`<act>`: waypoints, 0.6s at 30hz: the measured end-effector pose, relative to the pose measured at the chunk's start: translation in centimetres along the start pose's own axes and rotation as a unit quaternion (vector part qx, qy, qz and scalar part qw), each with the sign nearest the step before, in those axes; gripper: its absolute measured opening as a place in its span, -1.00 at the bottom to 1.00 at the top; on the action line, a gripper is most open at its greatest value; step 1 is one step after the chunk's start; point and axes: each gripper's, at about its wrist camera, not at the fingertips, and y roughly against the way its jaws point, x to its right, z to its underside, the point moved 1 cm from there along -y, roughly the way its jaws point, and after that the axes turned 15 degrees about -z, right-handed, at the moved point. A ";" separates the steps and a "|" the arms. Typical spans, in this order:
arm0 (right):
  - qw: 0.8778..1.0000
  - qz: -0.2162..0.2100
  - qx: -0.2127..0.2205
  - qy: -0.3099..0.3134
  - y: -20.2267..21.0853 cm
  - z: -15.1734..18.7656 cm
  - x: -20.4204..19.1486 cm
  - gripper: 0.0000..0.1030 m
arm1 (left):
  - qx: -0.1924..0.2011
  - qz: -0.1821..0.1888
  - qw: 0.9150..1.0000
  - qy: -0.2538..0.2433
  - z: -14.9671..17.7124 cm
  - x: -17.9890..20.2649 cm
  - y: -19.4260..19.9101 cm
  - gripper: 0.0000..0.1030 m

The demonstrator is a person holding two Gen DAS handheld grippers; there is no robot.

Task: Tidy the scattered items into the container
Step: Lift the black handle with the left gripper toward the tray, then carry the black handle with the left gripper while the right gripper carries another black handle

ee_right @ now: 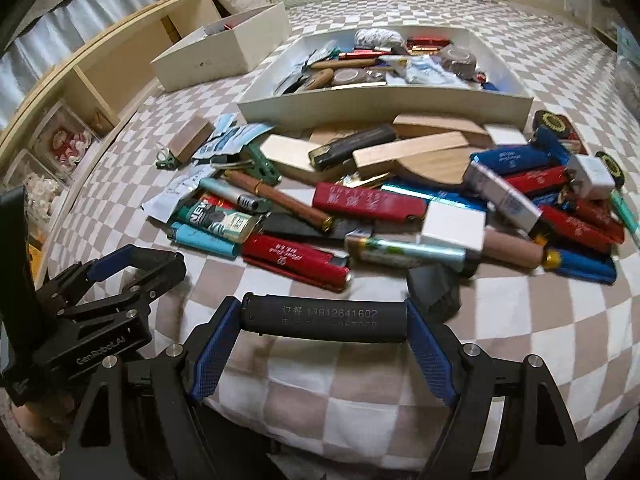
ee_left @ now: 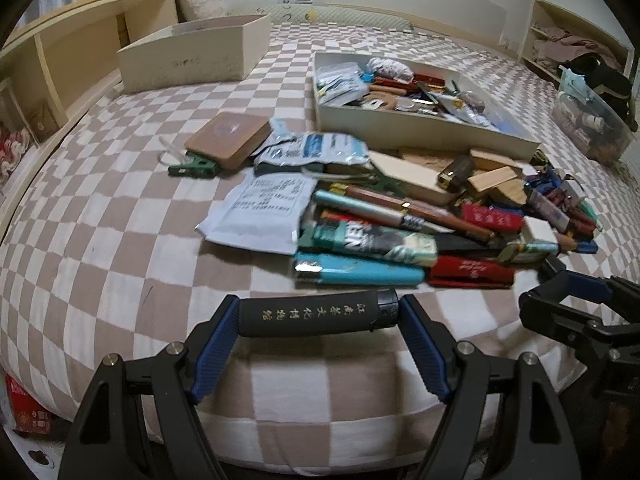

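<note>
Two black lighters are pinched lengthwise, one by the left gripper [ee_left: 318,314], one by the right gripper [ee_right: 324,322]; each should travel level to the white tray [ee_right: 384,100] upper centre.

The deep cream cardboard box [ee_left: 192,54] at the far left shows only its outer walls from the left wrist, its contents hidden. The clear plastic storage bin [ee_left: 592,120] is cut off by the right edge. Under the heap, the long black flat strip [ee_right: 304,226] lies mostly buried. Small print on the white paper sachet [ee_left: 260,208] is unreadable.
</note>
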 end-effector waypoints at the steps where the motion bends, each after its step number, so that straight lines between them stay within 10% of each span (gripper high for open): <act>1: 1.000 -0.001 0.003 0.000 0.3 -0.1 0.1 0.59 | 0.002 0.002 1.000 -0.001 -0.1 0.2 0.2 0.54; 18: 0.998 0.025 0.056 0.019 4.9 -1.5 2.5 0.59 | 0.027 0.030 0.999 -0.001 -2.1 2.5 2.3 0.54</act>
